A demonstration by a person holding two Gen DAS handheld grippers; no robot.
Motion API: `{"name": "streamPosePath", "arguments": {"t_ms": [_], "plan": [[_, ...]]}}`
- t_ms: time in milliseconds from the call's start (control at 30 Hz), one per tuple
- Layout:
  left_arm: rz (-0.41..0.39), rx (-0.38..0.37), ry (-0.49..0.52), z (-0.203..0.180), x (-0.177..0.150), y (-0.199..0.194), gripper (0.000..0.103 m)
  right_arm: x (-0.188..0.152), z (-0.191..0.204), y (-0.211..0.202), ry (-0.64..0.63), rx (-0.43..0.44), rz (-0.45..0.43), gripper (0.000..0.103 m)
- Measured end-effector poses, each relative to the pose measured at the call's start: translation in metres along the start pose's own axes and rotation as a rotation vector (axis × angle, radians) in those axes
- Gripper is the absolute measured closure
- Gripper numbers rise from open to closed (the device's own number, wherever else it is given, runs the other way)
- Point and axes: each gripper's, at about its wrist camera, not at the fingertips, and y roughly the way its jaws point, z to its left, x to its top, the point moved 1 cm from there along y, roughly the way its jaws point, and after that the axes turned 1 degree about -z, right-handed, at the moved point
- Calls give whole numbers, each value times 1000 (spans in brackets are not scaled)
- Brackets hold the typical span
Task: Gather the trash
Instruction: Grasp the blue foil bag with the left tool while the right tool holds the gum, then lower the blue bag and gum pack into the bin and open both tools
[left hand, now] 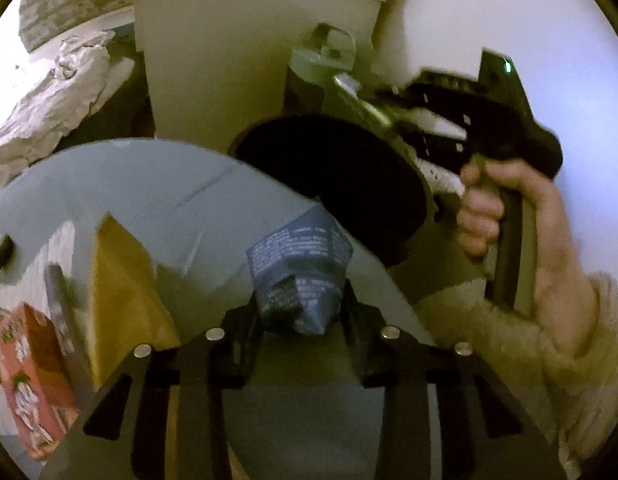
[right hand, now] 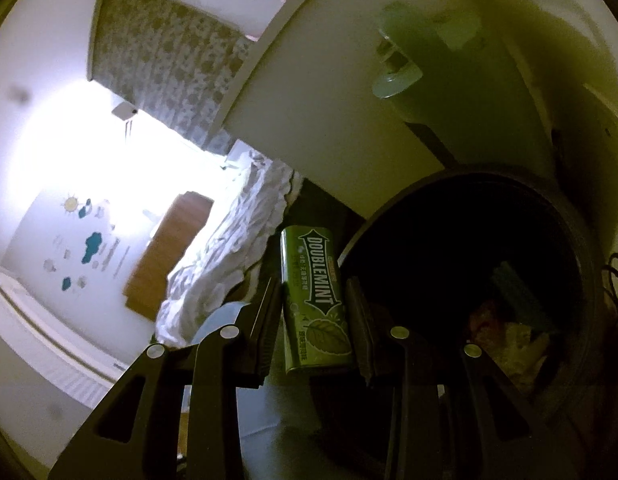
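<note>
- Nearest your left camera, your left hand-held gripper (left hand: 300, 312) pinches a crumpled blue wrapper (left hand: 299, 270) with white print between its fingers, holding it above the grey surface (left hand: 157, 184).
- On that surface to the left you have a yellow-brown envelope-like piece (left hand: 123, 292) and, at the near left edge, a red printed carton (left hand: 33, 380).
- Beyond the wrapper, to the right, sits the black bin (left hand: 341, 184), its round dark mouth open toward you, just off the far right edge of the surface.
- Your right hand (left hand: 509, 224) grips the handle of the right hand-held gripper (left hand: 365, 104), which reaches toward the bin's far rim; it is blurred in this view.
- Behind the bin stands a white cabinet (left hand: 245, 52), with rumpled white bedding (left hand: 49, 96) at far left.
- In your right camera, the right hand-held gripper (right hand: 315, 320) has its fingers pressed onto a green Doublemint gum tin (right hand: 315, 304), held upright with its lettering running lengthwise.
- That tin sits just left of the bin (right hand: 449, 208) rim, not yet over the opening.
- Inside the bin you can see crumpled trash (right hand: 513, 336) in red, pale and teal tones lying at the bottom.
- Farther left lie the bedding (right hand: 229, 248) and a brown wooden headboard (right hand: 165, 252), against a white wall with teal stickers (right hand: 95, 244).
</note>
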Motion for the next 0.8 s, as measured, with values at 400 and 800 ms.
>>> {"name": "streamPosePath", "arguments": {"t_ms": [400, 800], "plan": [[-105, -129, -4, -28, 93, 18, 68, 4, -20, -12, 71, -41, -49, 70], [-1, -167, -18, -37, 116, 91, 68, 5, -48, -20, 163, -117, -60, 70]]}}
